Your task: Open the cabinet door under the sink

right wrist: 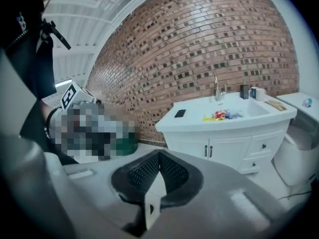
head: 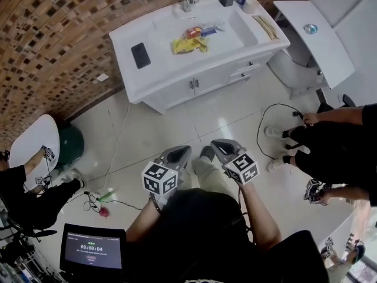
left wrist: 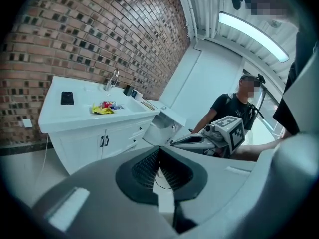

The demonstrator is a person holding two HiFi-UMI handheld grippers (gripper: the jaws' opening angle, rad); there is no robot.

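the job is not begun yet: the cabinet doors under the sink are shut, well apart from the left tool and right tool, both pinched together on nothing.

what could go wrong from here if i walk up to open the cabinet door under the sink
1. A black cable loops on the floor on the way to the cabinet; it could likely catch a foot.
2. The two door handles sit side by side, with drawer pulls nearby, so grabbing the wrong one seems easy.
3. The left gripper and right gripper are both shut and empty; reaching like this would probably just bump the door.
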